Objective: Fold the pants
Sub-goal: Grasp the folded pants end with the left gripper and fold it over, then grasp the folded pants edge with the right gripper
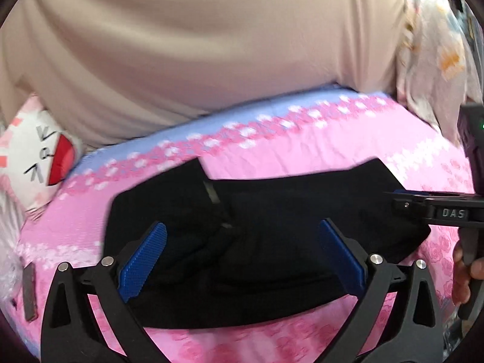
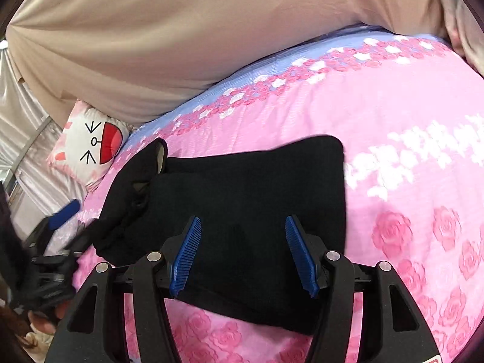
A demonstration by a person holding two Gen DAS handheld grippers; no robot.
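black pants (image 2: 248, 199) folded on pink floral bed (image 2: 408, 157). left gripper (image 1: 242, 251) jaws wide apart, holding nothing. right gripper (image 2: 243, 254) jaws parted above pants, gripping nothing.

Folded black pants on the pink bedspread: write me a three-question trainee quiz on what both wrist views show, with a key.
1. True or false: the black pants lie in a folded bundle on the pink floral bedspread.
2. Multiple choice: the left gripper is (A) clamped on the pants, (B) open with nothing pinched between its fingers, (C) out of view.
3. Short answer: what lies at the edge of the bed beside the beige bedding?

Key:
1. True.
2. B. The right gripper also stands open, pinching nothing.
3. A white pillow with a cartoon face.
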